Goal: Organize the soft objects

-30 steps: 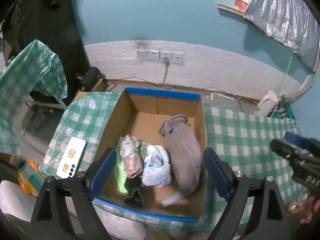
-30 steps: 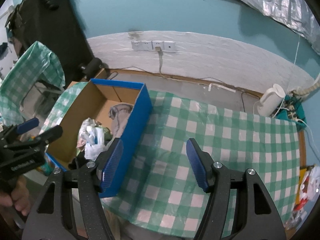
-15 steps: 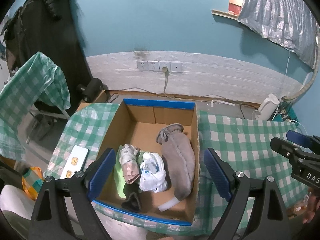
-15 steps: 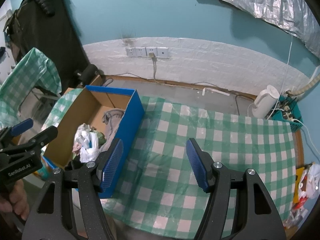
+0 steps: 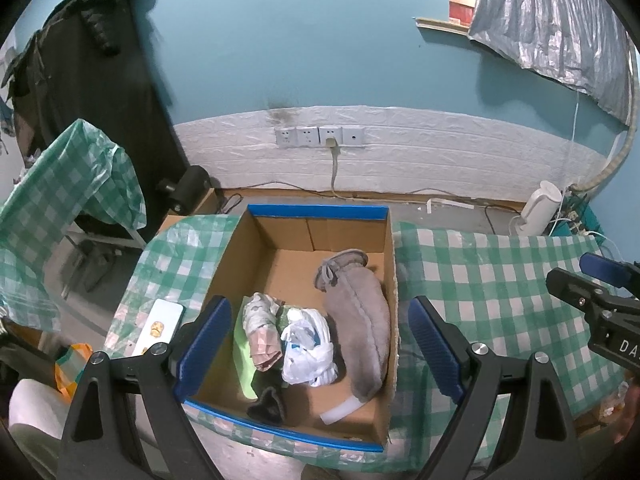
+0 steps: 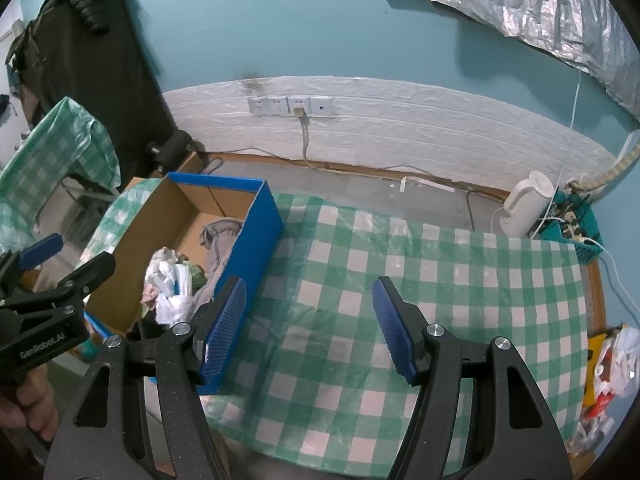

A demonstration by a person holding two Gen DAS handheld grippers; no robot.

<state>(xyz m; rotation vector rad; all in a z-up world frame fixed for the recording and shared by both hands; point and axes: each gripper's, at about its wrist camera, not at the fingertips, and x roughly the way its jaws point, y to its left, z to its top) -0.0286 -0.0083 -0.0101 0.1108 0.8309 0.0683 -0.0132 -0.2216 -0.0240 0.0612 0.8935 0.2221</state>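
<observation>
Left wrist view: left claw (image 5: 318,344) and right claw (image 6: 308,326) both gape empty; box (image 5: 384,280) packed, so withdraw clear of its walls.

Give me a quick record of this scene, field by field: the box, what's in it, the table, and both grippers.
container: cardboard box with blue rim, on checked tablecloth
contents: grey slipper, white plastic bag, crumpled cloth, dark sock
beside box: white phone
left gripper: open, empty, above box
right gripper: open, empty, above tablecloth
</observation>
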